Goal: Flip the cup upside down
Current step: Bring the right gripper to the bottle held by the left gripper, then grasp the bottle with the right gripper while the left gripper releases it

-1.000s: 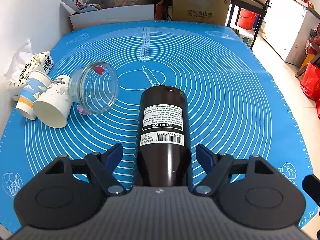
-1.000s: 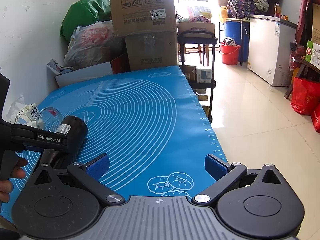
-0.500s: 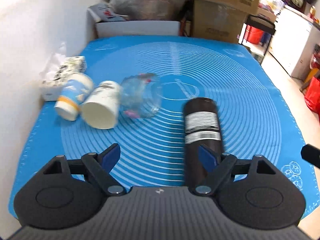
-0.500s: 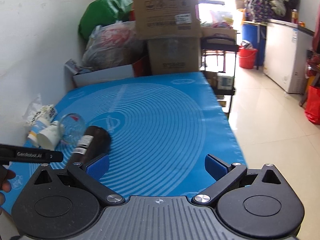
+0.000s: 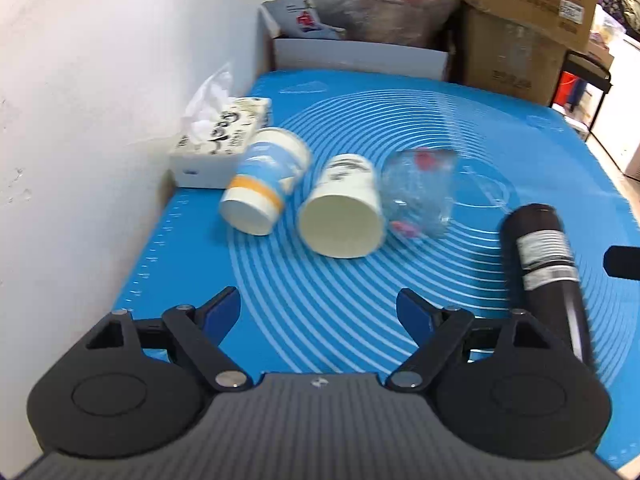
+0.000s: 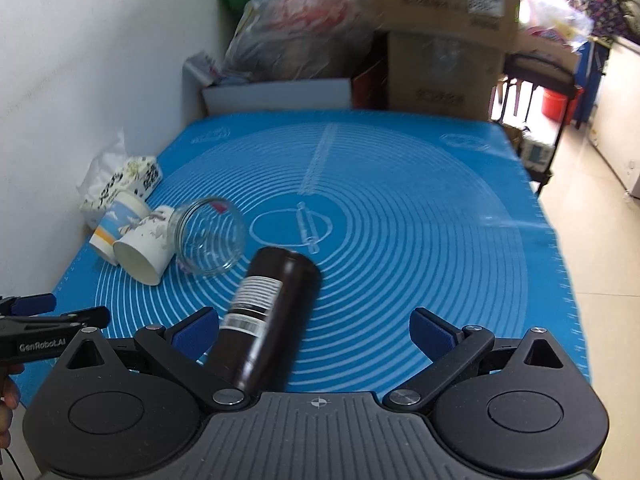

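Observation:
A dark brown tumbler [image 6: 267,316] lies on its side on the blue mat [image 6: 420,240], base pointing away; it also shows at the right of the left wrist view [image 5: 544,268]. My right gripper [image 6: 314,330] is open, and the tumbler's near end lies between its fingers, close to the left one. My left gripper [image 5: 318,310] is open and empty, to the left of the tumbler, facing a white paper cup [image 5: 344,212], a blue paper cup [image 5: 266,188] and a clear glass [image 5: 420,196], all on their sides.
A tissue box [image 5: 220,140] sits against the white wall at left. A white carton [image 6: 276,94], plastic bags and cardboard boxes [image 6: 444,40] stand behind the mat. The mat's right edge drops to a tiled floor [image 6: 600,260].
My left gripper has swung left, away from the tumbler and toward the paper cups. My right gripper has moved left so the tumbler now lies between its fingers.

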`<move>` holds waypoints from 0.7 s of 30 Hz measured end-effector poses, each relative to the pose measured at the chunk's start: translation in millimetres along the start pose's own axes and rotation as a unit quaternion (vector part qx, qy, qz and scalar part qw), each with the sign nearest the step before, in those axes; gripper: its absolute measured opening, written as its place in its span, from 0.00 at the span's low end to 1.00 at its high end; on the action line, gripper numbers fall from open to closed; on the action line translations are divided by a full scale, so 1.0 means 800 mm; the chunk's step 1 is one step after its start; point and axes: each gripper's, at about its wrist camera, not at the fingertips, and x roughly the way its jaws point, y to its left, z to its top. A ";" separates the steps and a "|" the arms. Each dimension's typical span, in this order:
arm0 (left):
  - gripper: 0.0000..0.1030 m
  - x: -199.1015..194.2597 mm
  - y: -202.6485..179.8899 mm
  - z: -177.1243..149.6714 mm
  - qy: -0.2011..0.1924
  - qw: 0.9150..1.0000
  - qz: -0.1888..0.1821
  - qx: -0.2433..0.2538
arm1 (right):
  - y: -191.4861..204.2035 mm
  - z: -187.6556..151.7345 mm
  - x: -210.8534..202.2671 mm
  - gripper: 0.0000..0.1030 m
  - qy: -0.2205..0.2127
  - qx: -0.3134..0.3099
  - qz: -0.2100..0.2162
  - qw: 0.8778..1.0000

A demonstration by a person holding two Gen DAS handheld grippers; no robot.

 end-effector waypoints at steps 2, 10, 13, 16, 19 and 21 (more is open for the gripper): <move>0.83 0.007 0.010 -0.002 0.001 1.000 0.001 -0.006 | 0.009 0.007 0.017 1.00 0.018 -0.007 0.001 1.000; 0.82 0.038 0.035 -0.004 0.005 1.000 0.012 -0.010 | 0.020 0.035 0.083 1.00 0.085 0.010 0.011 0.996; 0.83 0.046 0.036 -0.005 0.005 1.000 0.011 -0.007 | 0.020 0.042 0.108 1.00 0.117 0.021 0.019 0.993; 0.83 0.053 0.035 -0.006 0.009 1.000 0.005 -0.009 | 0.019 0.043 0.132 0.92 0.151 0.035 0.024 0.988; 0.83 0.059 0.034 -0.009 0.012 1.000 0.003 -0.011 | 0.016 0.038 0.150 0.86 0.186 0.045 0.032 0.981; 0.83 0.064 0.034 -0.009 0.015 1.000 0.002 -0.012 | 0.023 0.037 0.147 0.70 0.180 0.030 0.030 0.983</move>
